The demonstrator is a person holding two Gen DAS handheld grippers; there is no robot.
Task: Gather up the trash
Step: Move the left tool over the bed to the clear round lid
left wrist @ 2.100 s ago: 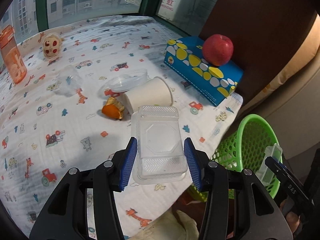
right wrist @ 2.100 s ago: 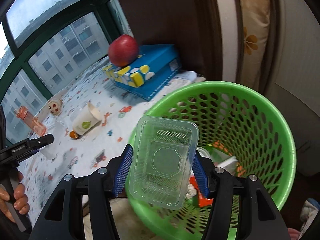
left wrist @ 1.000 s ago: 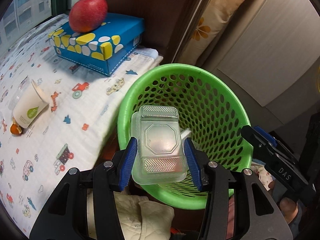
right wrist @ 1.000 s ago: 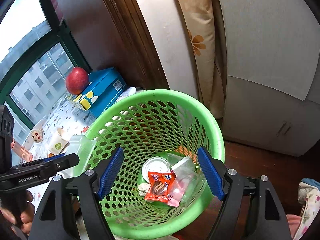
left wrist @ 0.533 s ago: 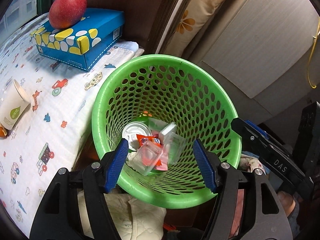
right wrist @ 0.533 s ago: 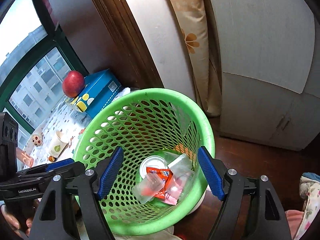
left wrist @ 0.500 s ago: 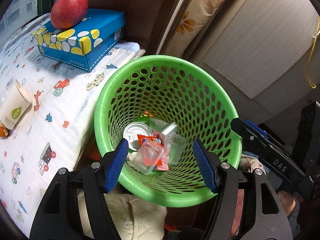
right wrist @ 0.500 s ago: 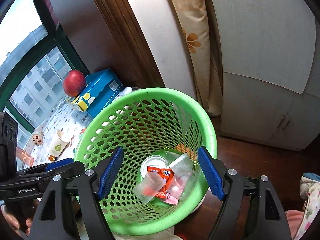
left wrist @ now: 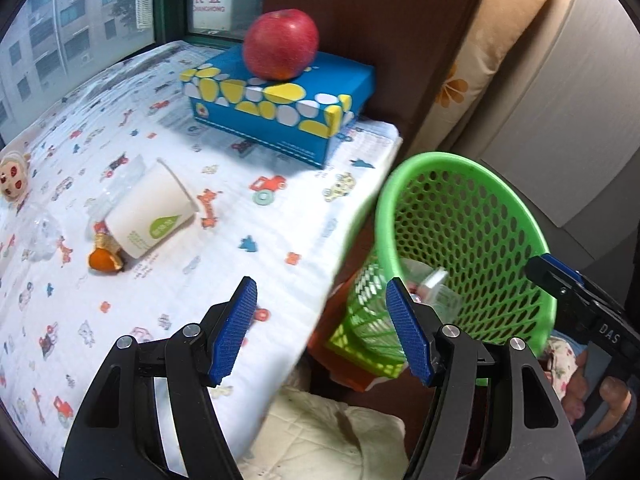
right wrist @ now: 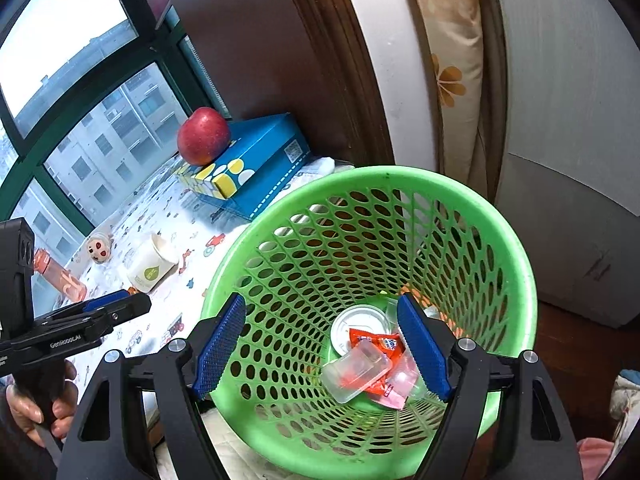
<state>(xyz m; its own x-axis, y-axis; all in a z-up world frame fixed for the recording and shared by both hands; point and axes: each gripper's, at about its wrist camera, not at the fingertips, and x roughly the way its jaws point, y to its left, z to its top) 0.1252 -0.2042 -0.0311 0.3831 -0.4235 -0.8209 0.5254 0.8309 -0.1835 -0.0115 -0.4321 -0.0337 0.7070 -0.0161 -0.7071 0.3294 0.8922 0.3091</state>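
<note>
Both grippers stand with jaws apart and nothing between the blue pads. Left gripper [left wrist: 322, 328] hangs over the edge of the cloth [left wrist: 168, 184], between the tabletop and the green basket [left wrist: 472, 168]; its jaws opened wider within the last second and now hold nothing. Right gripper [right wrist: 320, 346] hangs over the basket mouth, its pads framing the trash at the bottom.

In the right wrist view the basket holds a clear box [right wrist: 356, 370], a red wrapper [right wrist: 378, 342], a round white lid [right wrist: 360, 324] and something pink, partly under the right pad and hard to name. From the left wrist view only a sliver of clear plastic shows through the mesh; the basket's near side is blurred.

On the cloth lie a paper cup [left wrist: 150, 216] on its side, an orange peel [left wrist: 105, 261] touching its base, and crumpled clear plastic [left wrist: 40, 236] at the left edge, faint against the print. More clear plastic shows behind the cup, its shape unclear. An apple [left wrist: 281, 44] sits on a blue box [left wrist: 280, 114]. A small doll [left wrist: 14, 176] is cut off by the frame. An orange bottle [right wrist: 60, 274] is half hidden behind the left gripper in the right wrist view.

A hand [right wrist: 48, 404] grips the left tool's handle; fingers [left wrist: 612, 394] of the other show at the lower right.
</note>
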